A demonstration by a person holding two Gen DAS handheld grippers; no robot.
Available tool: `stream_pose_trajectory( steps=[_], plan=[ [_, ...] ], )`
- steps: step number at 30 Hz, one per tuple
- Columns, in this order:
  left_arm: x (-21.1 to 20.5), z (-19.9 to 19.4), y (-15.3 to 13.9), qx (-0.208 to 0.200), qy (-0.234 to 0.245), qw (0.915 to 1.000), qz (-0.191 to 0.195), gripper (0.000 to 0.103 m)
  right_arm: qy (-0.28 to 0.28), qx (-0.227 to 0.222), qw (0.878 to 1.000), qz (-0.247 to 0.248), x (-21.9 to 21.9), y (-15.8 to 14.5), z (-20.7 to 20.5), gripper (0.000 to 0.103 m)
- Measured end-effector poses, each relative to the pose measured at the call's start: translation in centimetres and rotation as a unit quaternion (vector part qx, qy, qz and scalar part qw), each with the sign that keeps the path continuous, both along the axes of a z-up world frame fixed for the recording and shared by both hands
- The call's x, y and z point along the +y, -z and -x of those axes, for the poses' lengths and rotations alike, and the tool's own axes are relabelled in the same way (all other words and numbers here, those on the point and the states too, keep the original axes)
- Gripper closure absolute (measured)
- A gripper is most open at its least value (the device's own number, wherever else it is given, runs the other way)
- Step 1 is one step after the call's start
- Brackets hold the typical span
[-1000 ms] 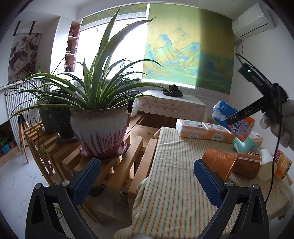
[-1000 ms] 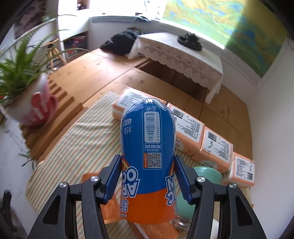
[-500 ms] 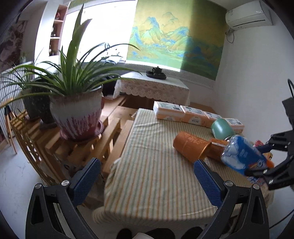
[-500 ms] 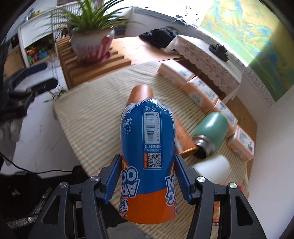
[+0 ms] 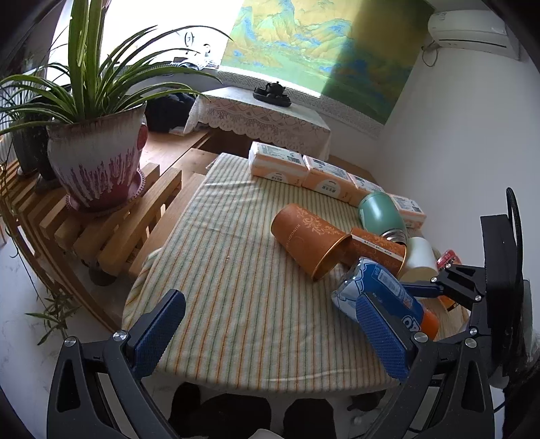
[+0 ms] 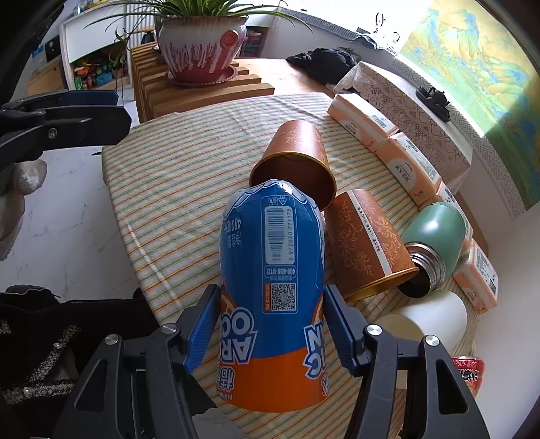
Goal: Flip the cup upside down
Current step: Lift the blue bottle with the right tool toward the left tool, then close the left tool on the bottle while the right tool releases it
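I'm working in a home living room: potted plant (image 5: pixel 96 158), landscape scroll (image 5: pixel 324 50), air conditioner (image 5: pixel 472 32), lace-covered tea table (image 5: pixel 263 118), striped cloth on my counter (image 5: pixel 236 270).

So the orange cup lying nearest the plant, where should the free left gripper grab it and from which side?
Probably across the middle of the orange cup, coming from above with the left gripper. It lies on its side on the striped cloth, mouth toward the blue bottle, so the round wall is exposed on top while neighbours crowd the mouth end.
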State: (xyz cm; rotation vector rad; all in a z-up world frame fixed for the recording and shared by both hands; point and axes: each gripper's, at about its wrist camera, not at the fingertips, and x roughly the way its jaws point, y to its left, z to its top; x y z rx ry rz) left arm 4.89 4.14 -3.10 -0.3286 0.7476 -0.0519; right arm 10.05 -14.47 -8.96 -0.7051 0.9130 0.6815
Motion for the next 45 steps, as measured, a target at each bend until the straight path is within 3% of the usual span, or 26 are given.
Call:
stream_pose_trajectory(
  steps=[1, 5, 8, 13, 19, 24, 29, 40, 45],
  plan=[
    [0.1, -0.3, 0.2, 0.006, 0.001, 1.0000, 0.007, 0.001, 0.000, 0.002, 1.000, -0.005, 0.0, 0.0, 0.0, 0.045],
    [-0.3, -0.7, 0.5, 0.017, 0.005, 0.9997, 0.014, 0.001, -0.006, -0.002, 1.000, -0.026, -0.3, -0.4, 0.1, 0.026],
    [-0.7, -0.9, 0.6, 0.025, 0.008, 0.9995, 0.020, 0.001, 0.001, -0.017, 0.999, -0.036, -0.7, -1.3, 0.3, 0.026],
    [-2.8, -1.4, 0.7, 0.046, 0.034, 0.9981, 0.024, 0.001, 0.035, -0.027, 0.993, -0.107, -4.5, -4.2, 1.6, 0.026],
    [-7.1, -3.5, 0.6, 0.077, 0.056, 0.9951, 0.029, 0.001, 0.136, -0.054, 0.972, -0.185, -12.4, -5.4, 4.3, 0.026],
    [-10.1, -5.8, 1.9, 0.127, 0.054, 0.9888, 0.056, 0.001, 0.189, -0.064, 0.957, -0.211, -16.2, -5.3, 6.0, 0.026],
    [-11.0, -7.2, 3.9, 0.174, 0.028, 0.9806, 0.085, 0.001, 0.207, -0.067, 0.948, -0.234, -18.2, -5.2, 7.1, 0.026],
    [-11.1, -9.0, 6.7, 0.211, -0.022, 0.9678, 0.136, 0.006, 0.210, -0.085, 0.944, -0.238, -20.1, -3.7, 8.0, 0.026],
    [-11.6, -9.3, 6.7, 0.198, -0.016, 0.9692, 0.145, 0.020, 0.216, -0.084, 0.942, -0.244, -20.7, -3.4, 7.9, 0.026]
  ],
)
